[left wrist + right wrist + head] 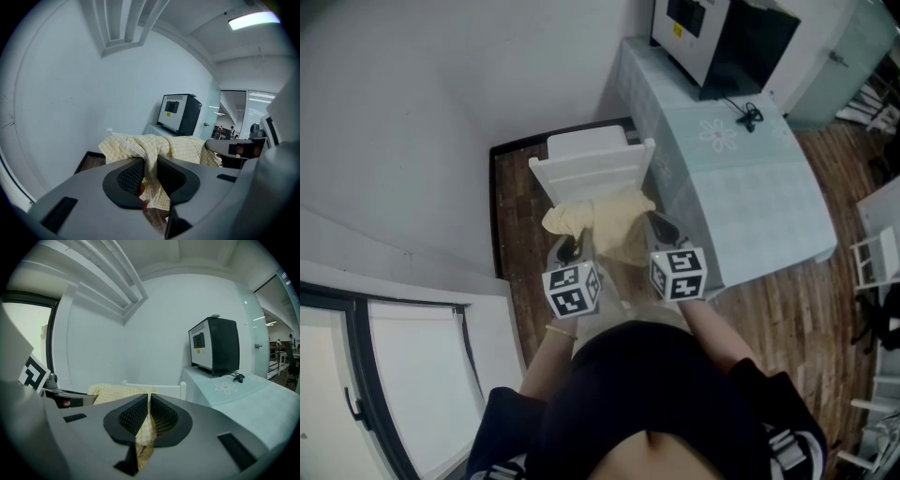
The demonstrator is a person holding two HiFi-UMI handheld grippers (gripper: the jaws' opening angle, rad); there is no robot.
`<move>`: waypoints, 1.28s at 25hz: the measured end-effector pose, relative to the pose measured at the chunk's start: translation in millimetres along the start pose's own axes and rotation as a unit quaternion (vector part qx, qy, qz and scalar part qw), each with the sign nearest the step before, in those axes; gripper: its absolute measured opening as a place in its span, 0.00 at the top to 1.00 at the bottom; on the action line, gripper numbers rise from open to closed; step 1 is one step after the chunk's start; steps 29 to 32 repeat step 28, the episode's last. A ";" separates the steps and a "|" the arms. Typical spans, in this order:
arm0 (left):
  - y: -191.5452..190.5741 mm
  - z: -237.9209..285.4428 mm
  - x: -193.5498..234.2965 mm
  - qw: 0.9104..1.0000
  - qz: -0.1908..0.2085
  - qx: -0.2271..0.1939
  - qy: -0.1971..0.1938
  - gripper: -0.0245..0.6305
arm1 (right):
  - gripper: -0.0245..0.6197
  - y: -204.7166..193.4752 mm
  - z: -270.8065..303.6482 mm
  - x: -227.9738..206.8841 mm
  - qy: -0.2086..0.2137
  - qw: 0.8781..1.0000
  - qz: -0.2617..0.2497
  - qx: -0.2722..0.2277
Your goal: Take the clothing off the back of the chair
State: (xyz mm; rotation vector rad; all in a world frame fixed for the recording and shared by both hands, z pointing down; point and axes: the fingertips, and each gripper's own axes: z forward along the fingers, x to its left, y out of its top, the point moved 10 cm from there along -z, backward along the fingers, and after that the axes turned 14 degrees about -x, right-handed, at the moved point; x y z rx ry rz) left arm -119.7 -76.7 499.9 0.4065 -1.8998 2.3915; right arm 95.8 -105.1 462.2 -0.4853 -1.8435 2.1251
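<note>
Yellow checked cloth (605, 220) sits bunched at the chair (591, 169) back, held from both ends. Left gripper (150, 171) is clamped on a thick fold, right gripper (149, 414) nearly closed on a thin edge. Risks: the thin edge slips, or the cloth snags on a chair post. The cloth's far side is hidden, possibly hooked over the back.

The chair (591, 167) stands by the wall, with the table (769, 202) just to its right. A boxy appliance (722, 37) sits at the table's far end, with a cable (750, 115) in front of it. The clothing (609, 217) lies against the chair's near side, between the left tool (566, 249) and the right tool (662, 226).
</note>
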 end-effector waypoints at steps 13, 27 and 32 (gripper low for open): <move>1.7 -2.6 -6.5 1.000 0.000 -0.002 0.002 0.85 | 0.92 2.7 -7.2 -2.5 0.008 1.000 0.003 -0.005; 3.2 2.2 -12.4 1.000 -0.001 -0.005 0.003 0.85 | 0.92 4.7 -5.0 -9.4 0.011 1.000 0.000 -0.009; 3.2 2.6 -13.3 1.000 -0.001 -0.005 0.002 0.85 | 0.92 4.7 -4.8 -10.4 0.010 1.000 0.000 -0.009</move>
